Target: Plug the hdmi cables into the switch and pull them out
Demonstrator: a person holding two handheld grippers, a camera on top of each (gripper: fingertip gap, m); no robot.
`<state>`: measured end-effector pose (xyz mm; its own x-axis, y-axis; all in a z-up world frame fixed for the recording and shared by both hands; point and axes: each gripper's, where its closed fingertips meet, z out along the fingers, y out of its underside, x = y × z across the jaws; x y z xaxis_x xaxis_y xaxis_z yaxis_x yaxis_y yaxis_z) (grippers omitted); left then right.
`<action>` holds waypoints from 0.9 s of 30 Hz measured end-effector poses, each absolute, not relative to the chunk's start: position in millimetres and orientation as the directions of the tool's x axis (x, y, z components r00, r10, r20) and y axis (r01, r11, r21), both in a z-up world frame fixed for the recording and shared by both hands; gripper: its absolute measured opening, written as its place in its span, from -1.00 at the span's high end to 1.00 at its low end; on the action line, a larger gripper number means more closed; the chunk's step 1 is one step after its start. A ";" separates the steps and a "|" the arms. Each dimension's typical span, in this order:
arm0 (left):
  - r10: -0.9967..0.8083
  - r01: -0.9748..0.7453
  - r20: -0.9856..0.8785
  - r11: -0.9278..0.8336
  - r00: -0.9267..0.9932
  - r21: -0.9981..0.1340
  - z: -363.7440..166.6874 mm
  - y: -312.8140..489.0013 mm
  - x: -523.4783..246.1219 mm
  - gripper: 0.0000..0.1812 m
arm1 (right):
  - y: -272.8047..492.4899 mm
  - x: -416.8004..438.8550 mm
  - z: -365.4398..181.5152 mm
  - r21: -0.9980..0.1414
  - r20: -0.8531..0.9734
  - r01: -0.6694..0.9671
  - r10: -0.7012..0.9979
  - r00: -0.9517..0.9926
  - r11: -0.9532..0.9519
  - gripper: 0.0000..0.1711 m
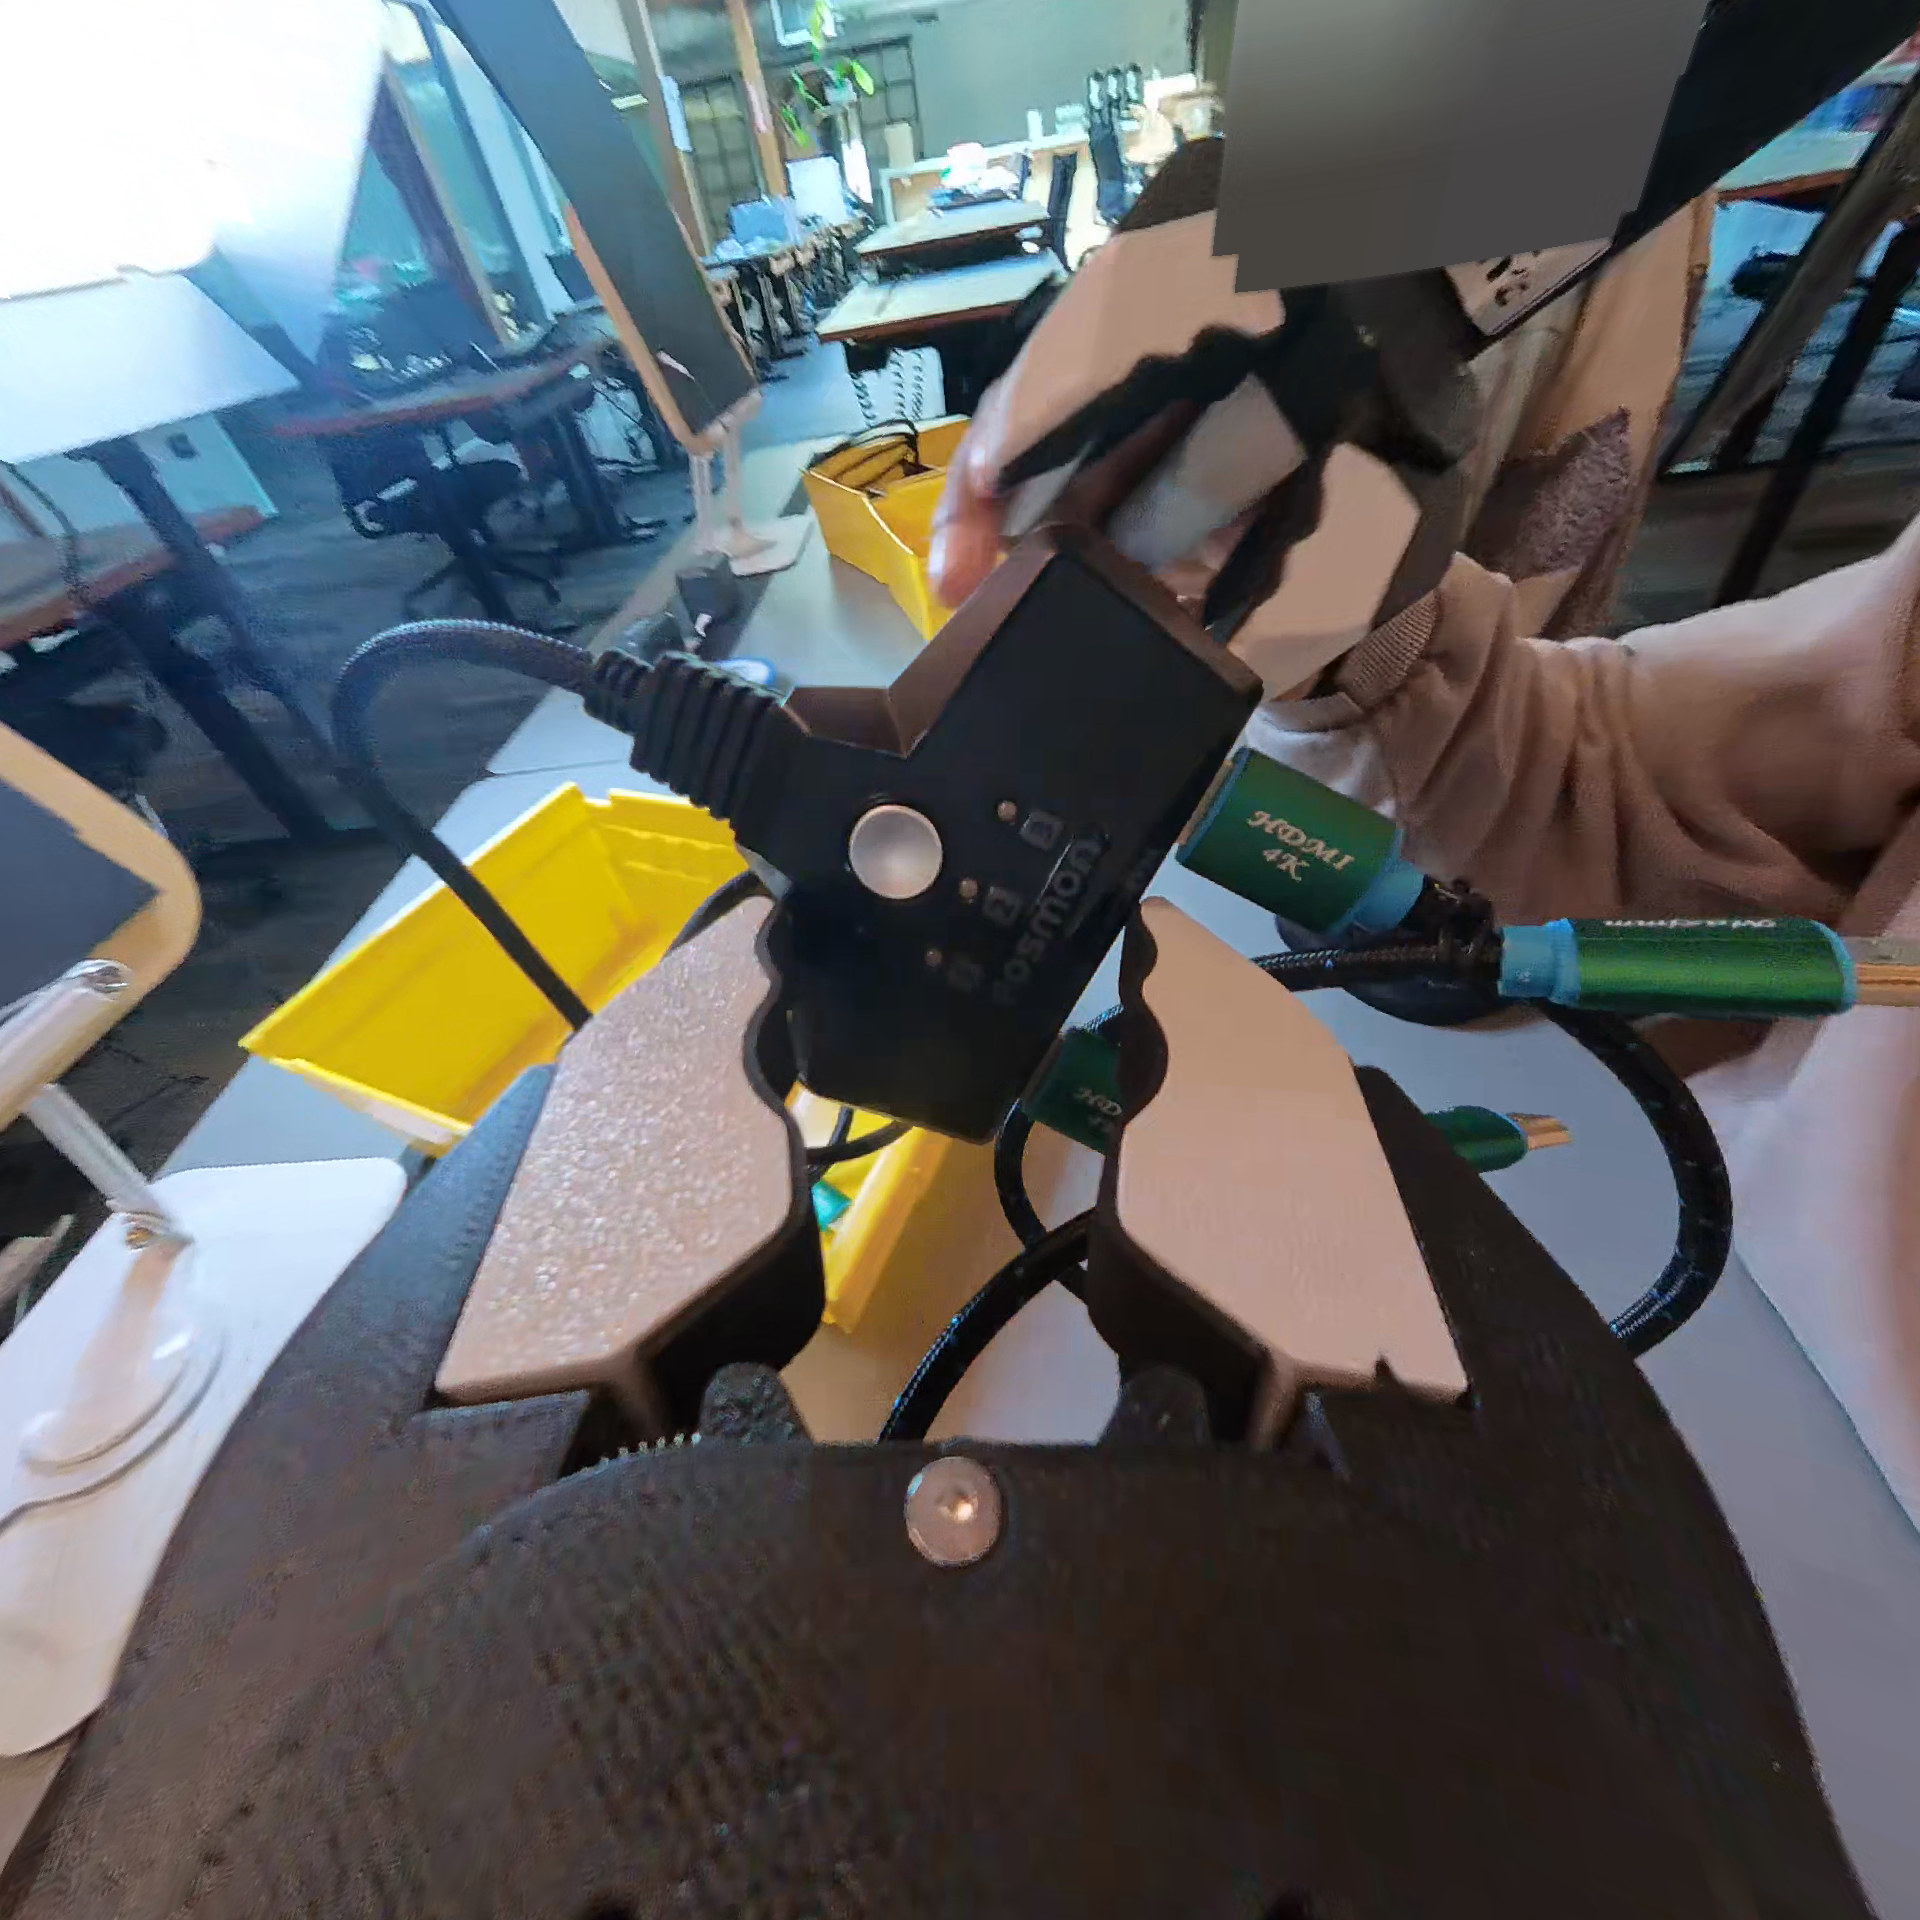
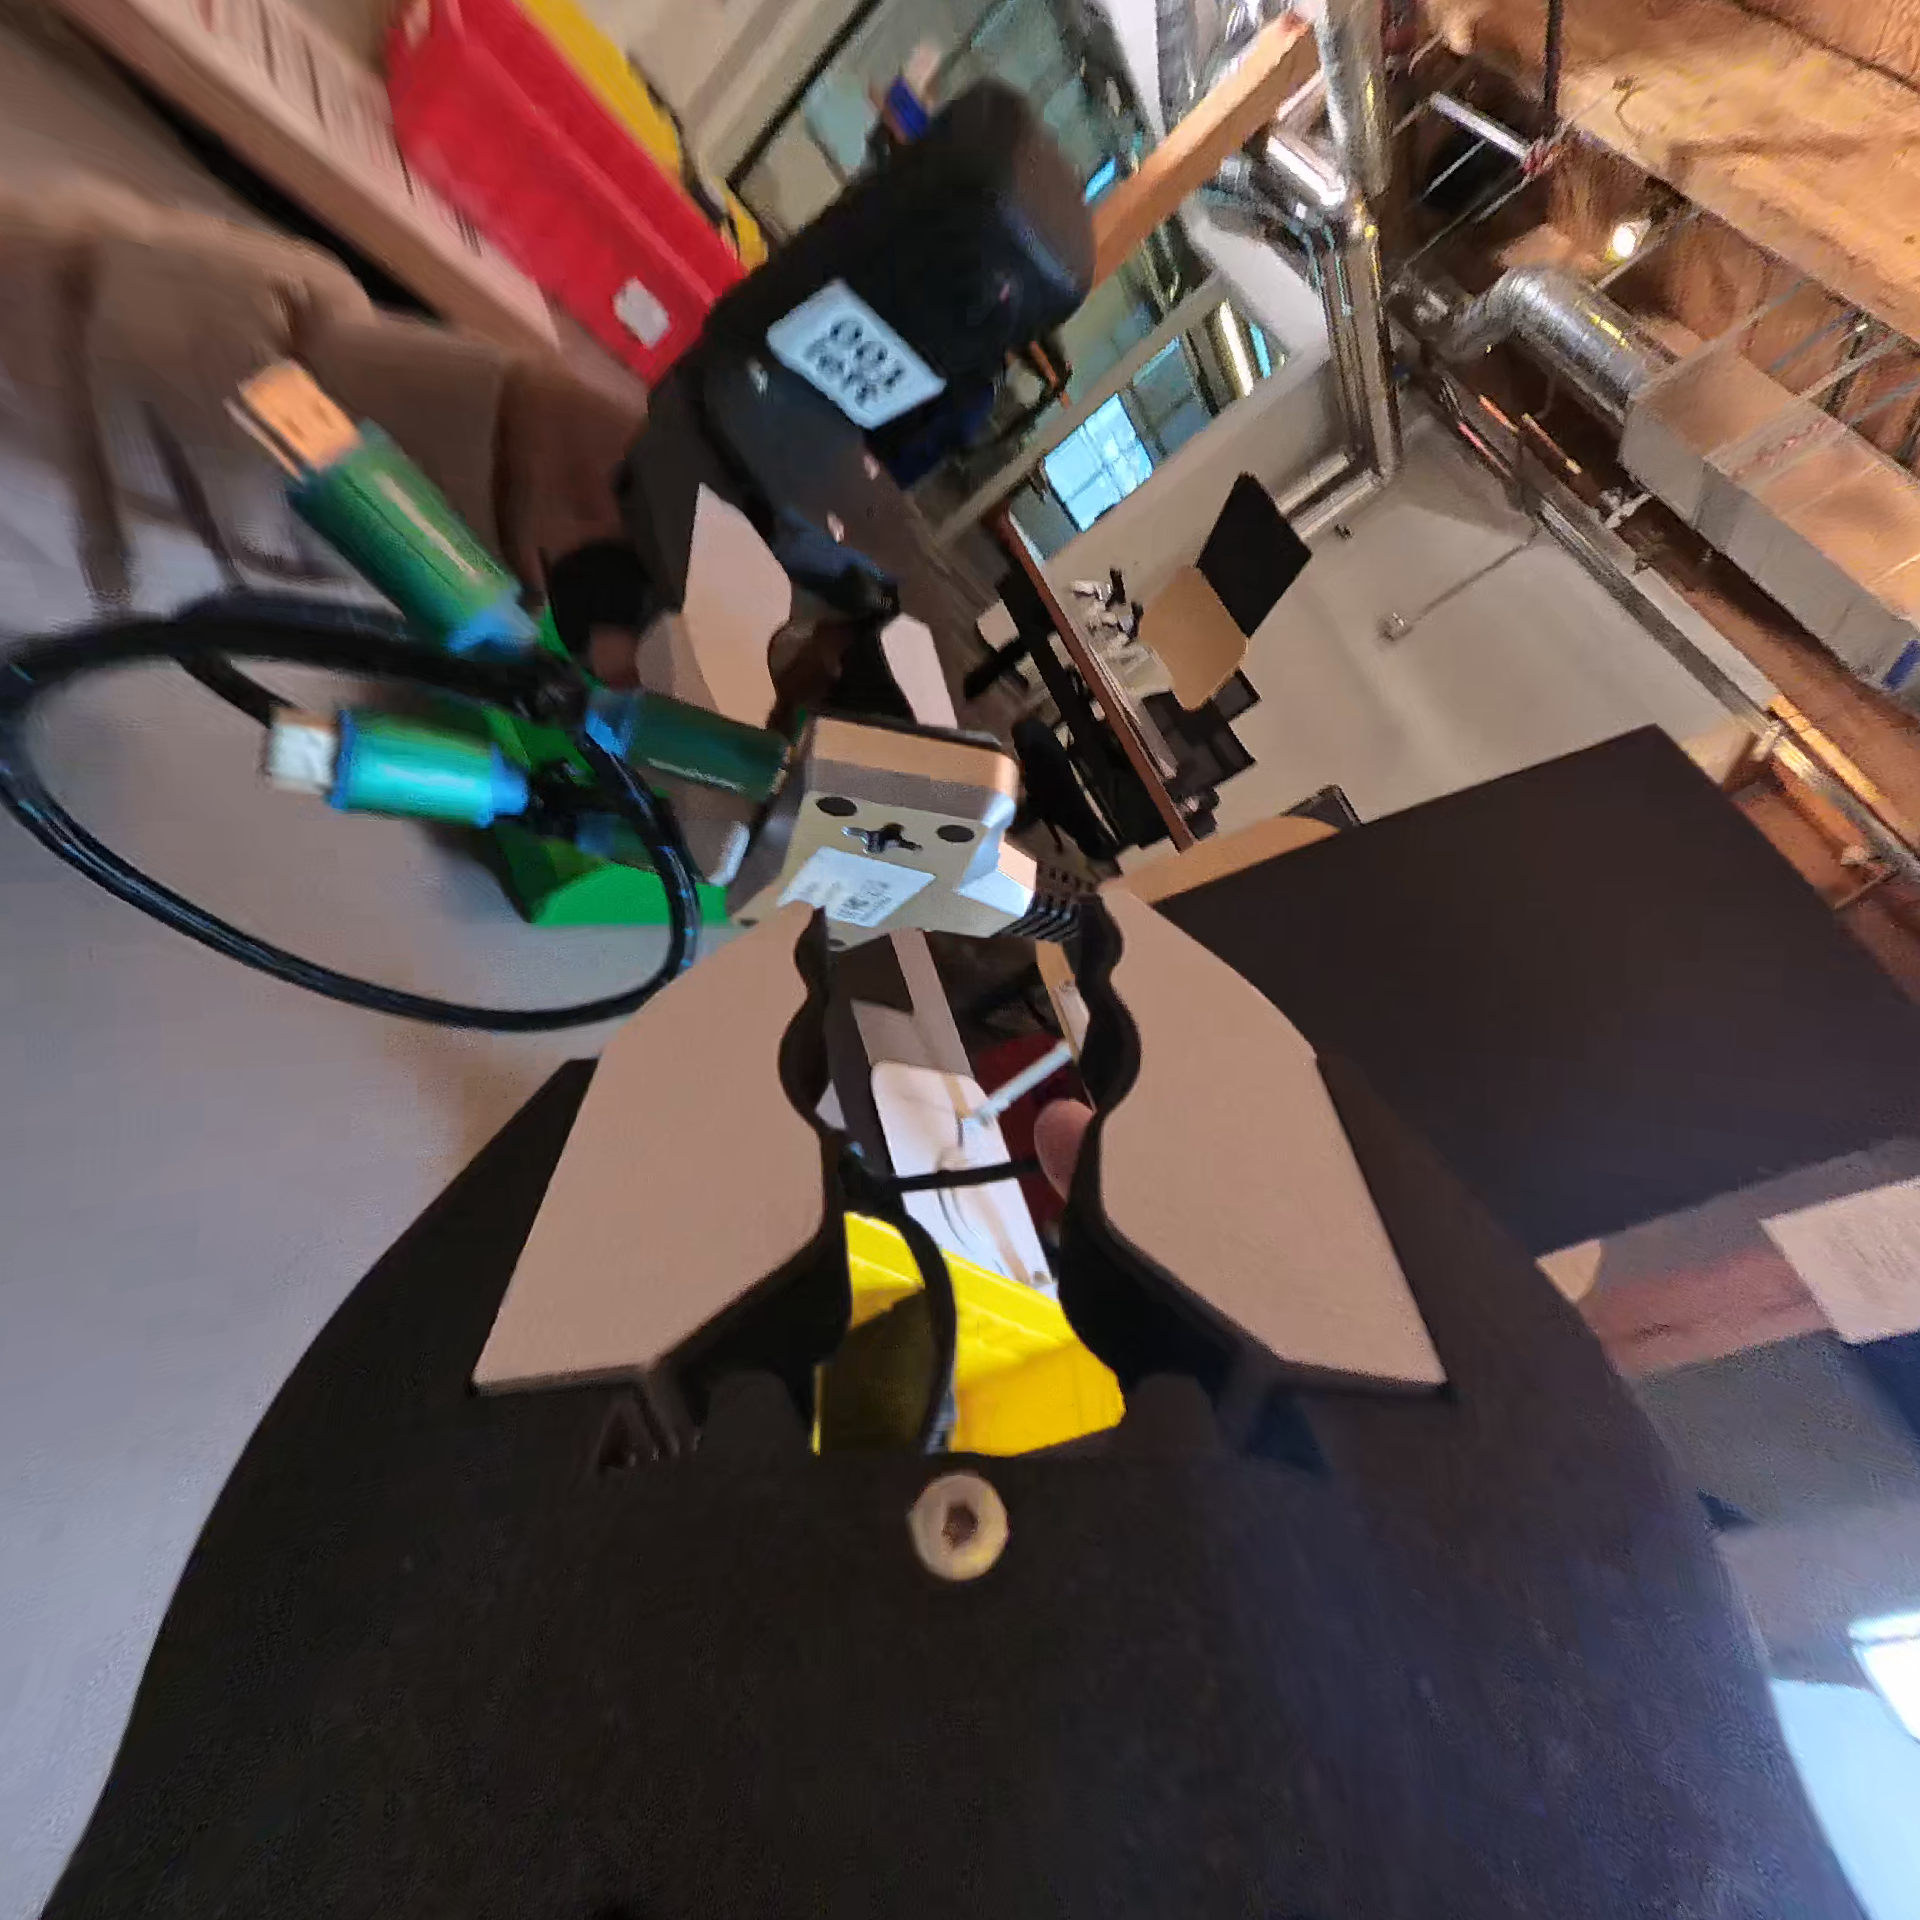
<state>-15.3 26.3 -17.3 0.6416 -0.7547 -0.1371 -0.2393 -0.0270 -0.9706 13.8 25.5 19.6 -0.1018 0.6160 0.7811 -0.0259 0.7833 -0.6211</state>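
Left claw (image 1: 951, 997) around switch (image 1: 997, 831)

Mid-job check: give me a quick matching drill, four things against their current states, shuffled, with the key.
1 switch
2 upper green plug
3 rightmost green plug
4 near yellow bin

A gold tip bare, unplugged
B on the table
C seated in the switch
D clamped in left hand-held gripper

Pairs: 1-D, 2-C, 3-A, 4-B

Both wrist cameras look close along their tongs from opposite sides, sharing the switch (image 1: 977, 883).
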 end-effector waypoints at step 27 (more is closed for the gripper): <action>-0.585 -0.360 -0.110 -0.330 0.804 -0.873 -50.5 28.8 -48.1 0.31 | 26.3 -44.3 -25.7 0.088 0.982 0.258 -0.127 0.139 0.962 0.52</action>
<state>-48.1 28.8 -50.5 0.8036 -0.5849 -0.1099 -0.3598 -0.3303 -0.8726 -44.3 26.3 -25.7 0.1387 -0.1268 0.9822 0.2582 0.9621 0.0878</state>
